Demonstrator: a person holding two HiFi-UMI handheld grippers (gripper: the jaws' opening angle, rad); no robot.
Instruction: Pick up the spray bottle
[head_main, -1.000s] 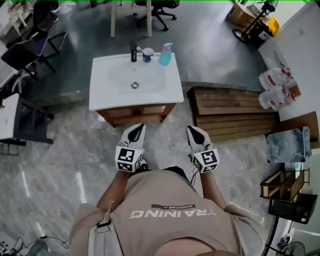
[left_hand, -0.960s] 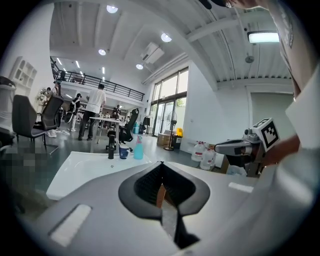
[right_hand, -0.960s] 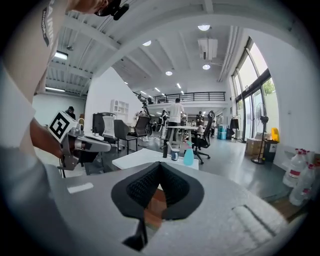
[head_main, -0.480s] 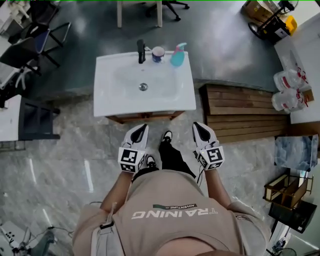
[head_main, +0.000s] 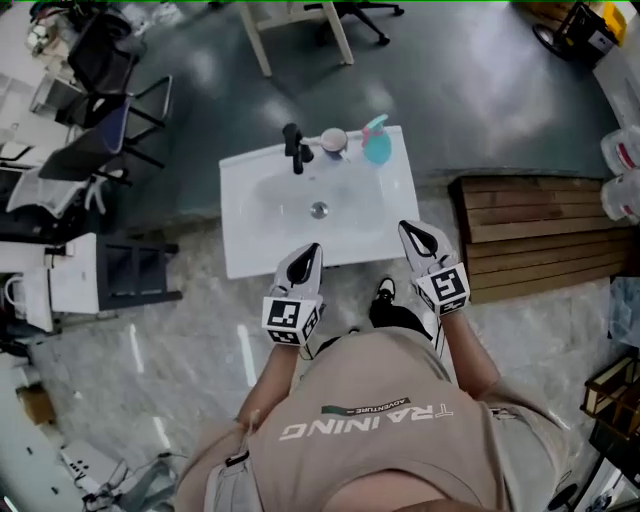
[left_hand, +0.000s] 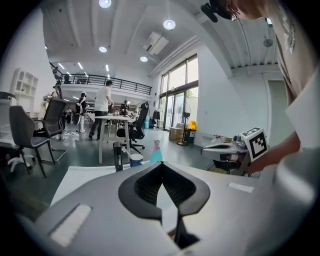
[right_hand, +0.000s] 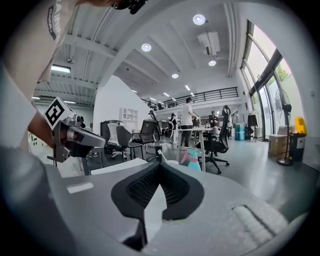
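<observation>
**A:** Spray bottle (head_main: 377, 145): where does it stand?

**B:** On the sink (head_main: 240, 250), upright at the right end of its back edge. The tap (head_main: 294, 150) is at the middle of that edge, and the cup (head_main: 334, 140) stands between tap and bottle, close beside the bottle.

**A:** And the tongs?

**B:** Both hang over the sink's near edge, well short of the spray bottle. The left tongs (head_main: 312, 252) are pressed together with nothing in them, and the right tongs (head_main: 410, 230) are the same.

**A:** So how should the reach go?

**B:** I'd use the right one, since it is on the bottle's side of the sink. Spread it before it gets there, then carry it across the basin and come in about level at the bottle's body, below the pink trigger. Keep it off the cup. Close only once the body sits squarely between the pads, then lift straight up.
</observation>
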